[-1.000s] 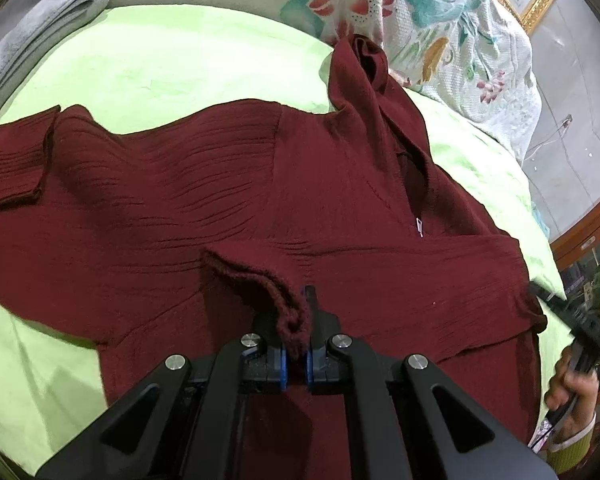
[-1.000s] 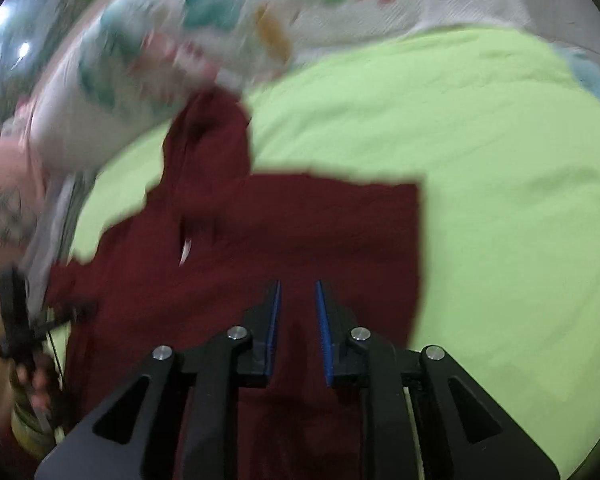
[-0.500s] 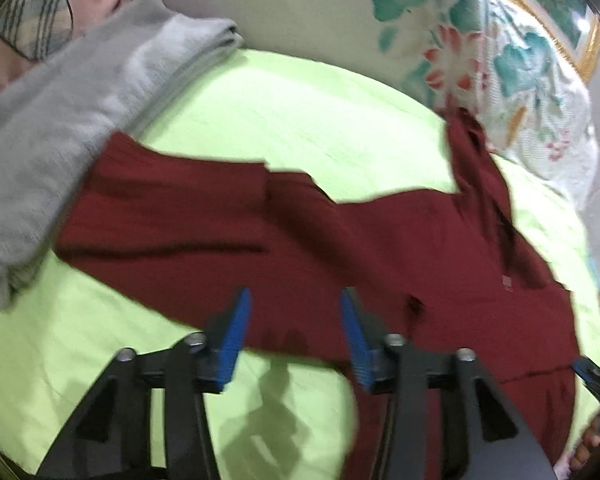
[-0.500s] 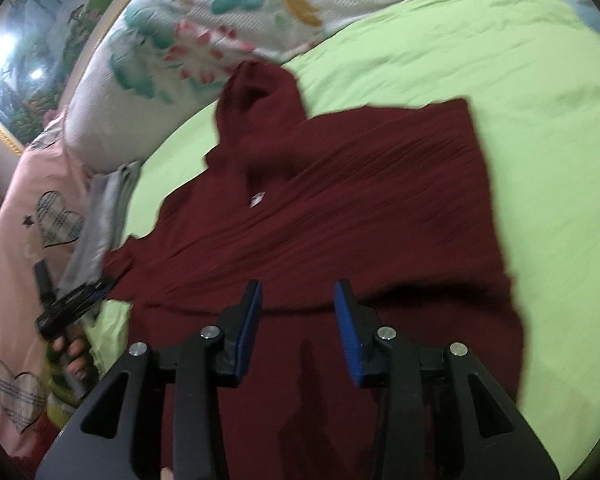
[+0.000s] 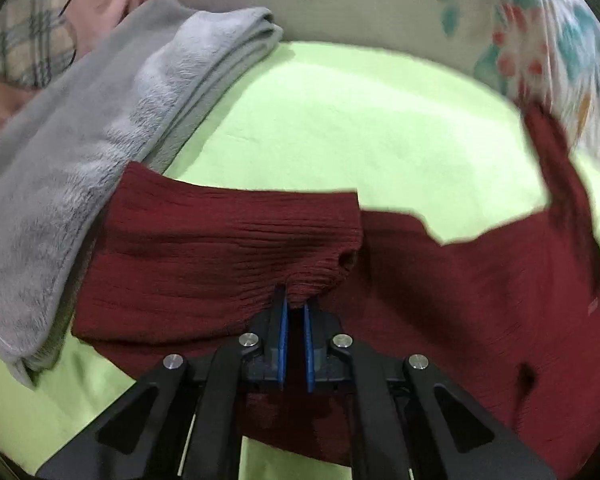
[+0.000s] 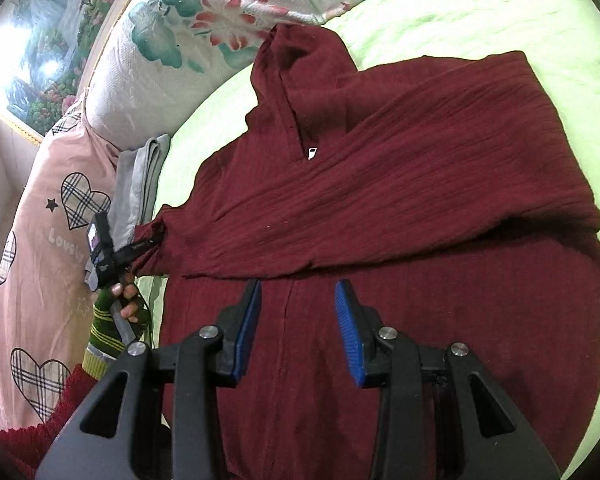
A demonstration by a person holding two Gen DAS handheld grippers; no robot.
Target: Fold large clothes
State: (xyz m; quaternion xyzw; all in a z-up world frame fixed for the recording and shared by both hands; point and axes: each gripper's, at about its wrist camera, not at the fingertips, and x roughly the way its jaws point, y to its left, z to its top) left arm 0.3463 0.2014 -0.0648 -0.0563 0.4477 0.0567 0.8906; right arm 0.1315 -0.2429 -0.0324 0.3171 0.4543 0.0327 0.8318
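Observation:
A dark red knitted hooded sweater (image 6: pixel 400 184) lies spread on a light green bed sheet (image 6: pixel 480 8), hood toward the pillows, one sleeve folded across the chest. In the left wrist view its other sleeve (image 5: pixel 220 248) lies beside a grey blanket. My left gripper (image 5: pixel 294 304) is shut on the edge of that sleeve near the cuff; it also shows in the right wrist view (image 6: pixel 148 242). My right gripper (image 6: pixel 298 300) is open and empty, hovering over the lower body of the sweater.
A folded grey blanket (image 5: pixel 100 128) lies at the left edge of the bed, touching the sleeve. A floral pillow (image 6: pixel 220 20) and a pink heart-print pillow (image 6: pixel 40 240) lie at the head. Bare green sheet (image 5: pixel 340 120) lies beyond the sleeve.
My left gripper let go of the folded sleeve cuff, swung left with jaws open, and has now shut on the other sleeve by the grey blanket. My right gripper opened wider.

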